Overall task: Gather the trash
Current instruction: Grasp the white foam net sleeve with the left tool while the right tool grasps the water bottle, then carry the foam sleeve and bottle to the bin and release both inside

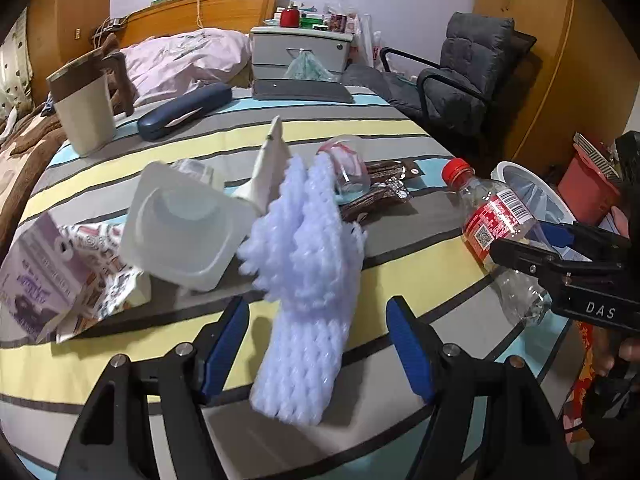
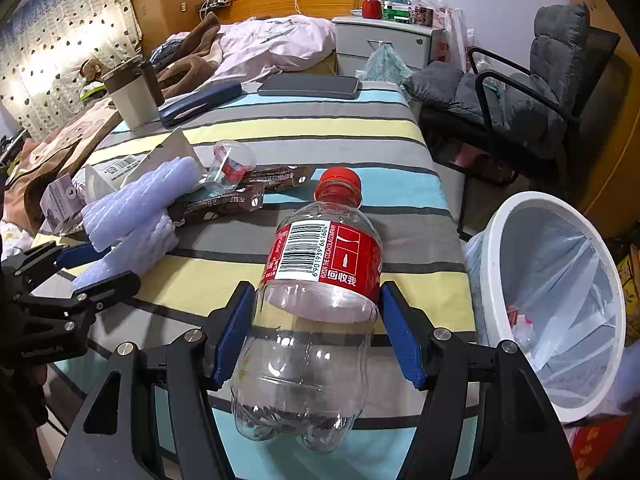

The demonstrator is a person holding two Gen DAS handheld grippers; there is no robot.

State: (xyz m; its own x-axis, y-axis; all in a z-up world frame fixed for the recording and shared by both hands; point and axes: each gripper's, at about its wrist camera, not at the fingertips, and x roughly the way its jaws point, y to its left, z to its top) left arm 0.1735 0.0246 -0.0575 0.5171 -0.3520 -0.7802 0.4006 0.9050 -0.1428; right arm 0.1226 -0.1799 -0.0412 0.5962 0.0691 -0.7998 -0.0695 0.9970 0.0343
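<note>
Clear plastic bottle (image 2: 320, 308) sits gripped between your right gripper (image 2: 318, 332) pads, cap pointing up-frame; the bin (image 2: 496, 240) lies right. Your left gripper (image 1: 318, 344) stands open around the foam sleeve (image 1: 308, 280).

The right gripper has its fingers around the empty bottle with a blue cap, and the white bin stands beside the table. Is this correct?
Not quite: the cap is red, not blue, as the right wrist view shows. The rest holds: the right gripper has its fingers around the empty bottle, and the white bin stands beside the table.
</note>
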